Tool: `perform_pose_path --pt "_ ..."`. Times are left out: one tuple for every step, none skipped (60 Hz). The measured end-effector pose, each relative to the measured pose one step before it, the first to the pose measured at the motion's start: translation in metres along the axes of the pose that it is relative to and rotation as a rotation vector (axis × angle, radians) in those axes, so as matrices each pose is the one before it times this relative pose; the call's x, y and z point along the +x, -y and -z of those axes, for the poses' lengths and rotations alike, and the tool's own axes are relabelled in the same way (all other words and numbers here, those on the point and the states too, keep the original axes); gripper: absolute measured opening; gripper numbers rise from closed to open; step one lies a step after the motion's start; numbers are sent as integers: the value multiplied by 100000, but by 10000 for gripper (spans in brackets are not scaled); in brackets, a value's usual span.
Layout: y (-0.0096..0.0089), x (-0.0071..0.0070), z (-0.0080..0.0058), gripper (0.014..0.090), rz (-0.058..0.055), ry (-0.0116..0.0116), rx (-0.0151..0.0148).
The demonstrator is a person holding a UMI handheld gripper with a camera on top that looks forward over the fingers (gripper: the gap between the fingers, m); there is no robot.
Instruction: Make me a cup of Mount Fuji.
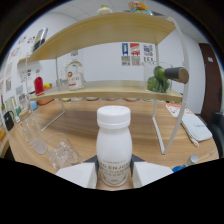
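White bottle's [114, 145] base hidden behind the gripper [114, 176], label print unreadable

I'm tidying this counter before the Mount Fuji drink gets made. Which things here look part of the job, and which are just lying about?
Likely for the job:
- white bottle, standing between the gripper fingers
- clear glasses beside it

Lying about:
- wooden shelf
- white device
- green plant
- red item
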Motion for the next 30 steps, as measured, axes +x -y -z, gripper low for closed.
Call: perform_pose_path --pt "-83 4 95 504 177 38 -208" --pt "-128 -9 122 504 154 -13 -80" --pt "-80 18 105 505 204 -39 -197" --pt "-144 -37 95 506 233 -90 -296" --pt "-125 8 111 507 233 -108 -345" --pt "-115 -2 108 507 162 -159 -260" --pt "-152 13 104 508 140 -189 -367" --pt "-81 44 126 510 56 -414 -138" --pt "-11 71 94 513 10 -536 32" --pt "-46 81 92 518 34 -610 -226" --pt "-90 66 175 527 -19 -526 -424" --pt "-5 55 98 538 -62 -660 -352" --pt "17 81 133 559 -68 -772 -363" --pt "68 120 167 580 -97 -910 -224" --pt "157 99 195 600 -162 -835 102" --pt "216 97 296 633 -275 -733 335" --pt "246 41 255 682 -306 -767 335" --pt "236 50 281 731 -400 -856 216" --pt "222 30 303 775 -544 -911 46" --pt "198 10 336 814 -677 -909 -199" --pt "176 15 362 843 -812 -1045 -373" --pt "178 4 392 856 -785 -1189 -447" --pt "198 -26 453 861 -686 -1204 -369" --pt "256 -144 501 864 -625 -768 -131" --pt "318 -169 582 862 -481 -571 -73" --pt "324 -295 482 855 -507 -518 105" --pt "255 -226 538 852 -313 -805 -2" --pt "242 -140 546 852 -61 -865 -100" --pt "228 -241 579 851 -62 -899 -18" --pt "221 -323 565 852 -77 -713 -10"
